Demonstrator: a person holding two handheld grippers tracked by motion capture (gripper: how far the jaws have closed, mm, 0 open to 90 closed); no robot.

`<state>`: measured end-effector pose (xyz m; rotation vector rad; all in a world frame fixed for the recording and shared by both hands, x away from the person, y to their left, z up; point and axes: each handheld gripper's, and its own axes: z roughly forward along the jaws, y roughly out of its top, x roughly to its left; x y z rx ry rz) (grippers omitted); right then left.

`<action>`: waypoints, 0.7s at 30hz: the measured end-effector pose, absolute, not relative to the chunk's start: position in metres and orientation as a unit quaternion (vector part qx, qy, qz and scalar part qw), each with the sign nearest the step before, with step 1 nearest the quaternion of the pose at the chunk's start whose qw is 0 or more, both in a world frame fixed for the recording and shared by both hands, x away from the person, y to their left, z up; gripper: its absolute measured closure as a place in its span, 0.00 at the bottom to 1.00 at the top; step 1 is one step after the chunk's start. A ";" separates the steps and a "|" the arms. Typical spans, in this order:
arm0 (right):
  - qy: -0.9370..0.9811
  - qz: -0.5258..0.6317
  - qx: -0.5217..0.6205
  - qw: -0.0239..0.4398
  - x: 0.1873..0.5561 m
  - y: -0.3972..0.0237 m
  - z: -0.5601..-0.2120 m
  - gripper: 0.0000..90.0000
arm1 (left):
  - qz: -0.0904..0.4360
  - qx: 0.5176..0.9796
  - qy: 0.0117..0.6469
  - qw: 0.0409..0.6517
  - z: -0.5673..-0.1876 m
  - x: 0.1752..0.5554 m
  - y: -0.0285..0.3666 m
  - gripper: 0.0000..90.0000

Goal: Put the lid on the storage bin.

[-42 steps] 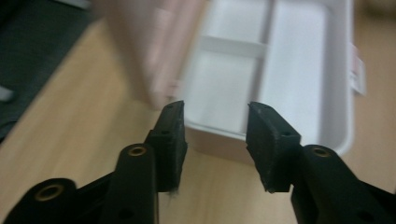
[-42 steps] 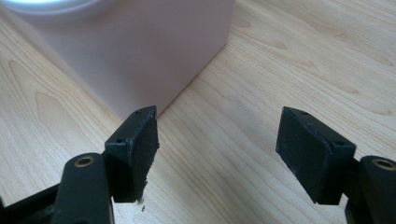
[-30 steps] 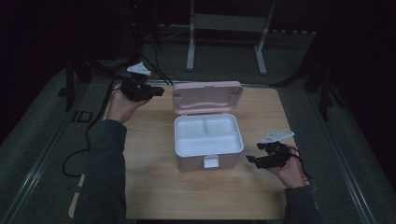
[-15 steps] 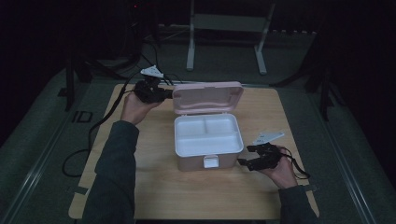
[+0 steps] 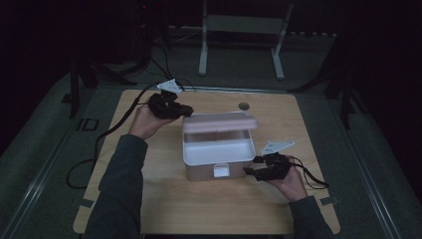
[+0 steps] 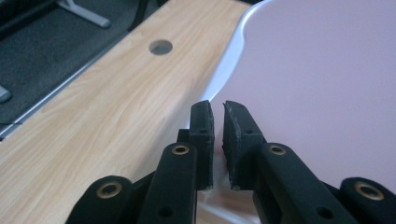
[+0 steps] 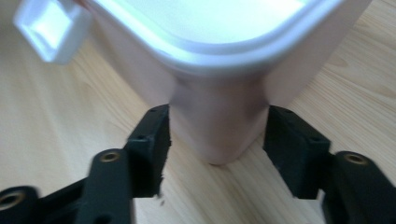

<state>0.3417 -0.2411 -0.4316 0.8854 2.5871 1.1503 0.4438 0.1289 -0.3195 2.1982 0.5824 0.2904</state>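
- High view has a pink box standing about mid-table on the wooden table, its white inside open to the camera and a white latch on the front wall, facing the near edge.
- Its pink lid is raised on the far side and sits partly tipped over the opening.
- At the lid's left end, toward the table's far left corner, the left gripper is held in the person's left hand, with a black cable trailing off the left edge.
- Left gripper view looks along the 2 black jaws, which stand almost together with a thin slit between the pads; nothing is between them, and the lid's white rim lies just beyond the tips.
- That same view shows a round hole in the tabletop farther off, near the far edge.
- By the box's front right corner, the right gripper rests in the right hand.
- Right gripper view shows its jaws set wide apart, 1 on each side of that rounded corner; I cannot tell whether either pad touches the wall.
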 end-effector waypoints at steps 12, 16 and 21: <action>0.853 0.400 0.317 0.107 0.339 -0.268 -0.422 0.48 | 0.142 0.846 0.258 0.444 -0.320 0.425 0.167 0.86; 0.843 0.402 0.337 0.120 0.340 -0.284 -0.419 0.47 | 0.145 0.842 0.265 0.447 -0.326 0.411 0.180 0.83; 0.843 0.388 0.344 0.141 0.340 -0.291 -0.416 0.46 | 0.152 0.835 0.276 0.452 -0.342 0.390 0.190 0.77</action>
